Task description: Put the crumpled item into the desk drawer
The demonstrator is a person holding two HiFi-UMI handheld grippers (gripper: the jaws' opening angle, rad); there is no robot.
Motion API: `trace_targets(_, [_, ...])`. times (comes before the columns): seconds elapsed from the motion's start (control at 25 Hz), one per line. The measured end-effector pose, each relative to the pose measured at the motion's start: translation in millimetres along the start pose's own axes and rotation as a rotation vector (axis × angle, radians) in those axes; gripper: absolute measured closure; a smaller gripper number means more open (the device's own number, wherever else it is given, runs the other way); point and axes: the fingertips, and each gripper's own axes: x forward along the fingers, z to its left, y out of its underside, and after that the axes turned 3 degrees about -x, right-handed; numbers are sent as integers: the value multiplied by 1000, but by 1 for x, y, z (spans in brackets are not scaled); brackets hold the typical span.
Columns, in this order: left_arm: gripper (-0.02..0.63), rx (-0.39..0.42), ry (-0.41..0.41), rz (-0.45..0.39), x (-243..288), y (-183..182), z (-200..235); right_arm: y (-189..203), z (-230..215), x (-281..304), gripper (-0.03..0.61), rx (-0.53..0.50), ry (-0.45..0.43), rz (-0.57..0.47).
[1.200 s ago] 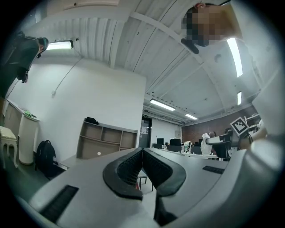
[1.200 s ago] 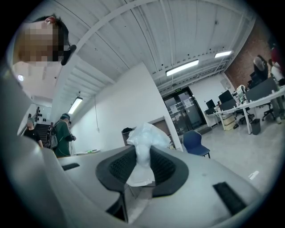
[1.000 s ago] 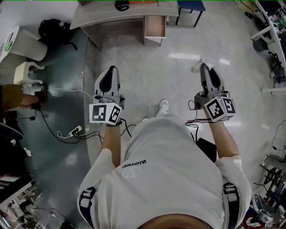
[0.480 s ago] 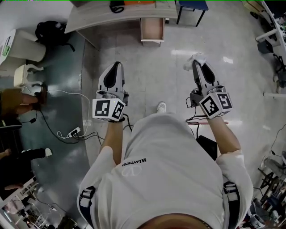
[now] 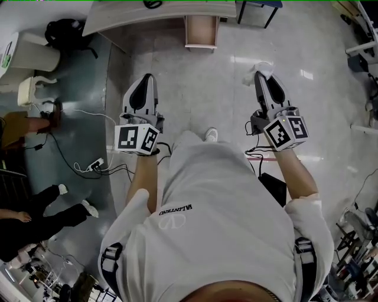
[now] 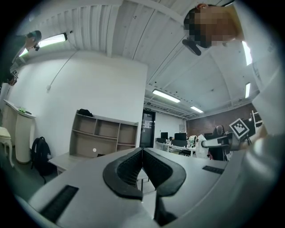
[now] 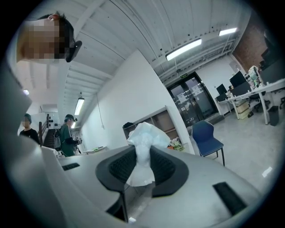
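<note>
**A:** Two claws held level over pale, glossy floor tiles (image 5: 201, 88), with duller grey-green flooring (image 5: 77, 112) off to the outer side of the left claw (image 5: 146, 79). Ahead of them?

**B:** A light wooden desk (image 5: 136, 15) far ahead, its drawer (image 5: 201, 32) pulled open, well apart from either tip. A white power strip (image 5: 94, 167) behind and left of the left claw.

**A:** Anything seen only from the claws' own cameras?

**B:** A ribbed white ceiling (image 6: 111, 26) with strip lights (image 6: 165, 95). Open beige shelving (image 6: 102, 133) beyond the left claw. None of that from the head view, just floor and desk top.

**A:** Grips?

**B:** Left claw pressed together, ridged black pads touching, nothing between. Right claw (image 5: 260, 75) pinching the crumpled item (image 7: 143, 147), which looks thin, white and tissue-like. Waist squeezed between the pads, puffed top bulging past the tips
</note>
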Motion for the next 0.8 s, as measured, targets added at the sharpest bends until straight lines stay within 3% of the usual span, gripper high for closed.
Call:
trace_targets(0.4, [611, 5, 46, 7, 38, -1, 19, 6, 1, 40, 489, -9, -3, 27])
trace_targets(0.8, [611, -23, 117, 34, 120, 13, 75, 15, -10, 131, 489, -27, 40, 64])
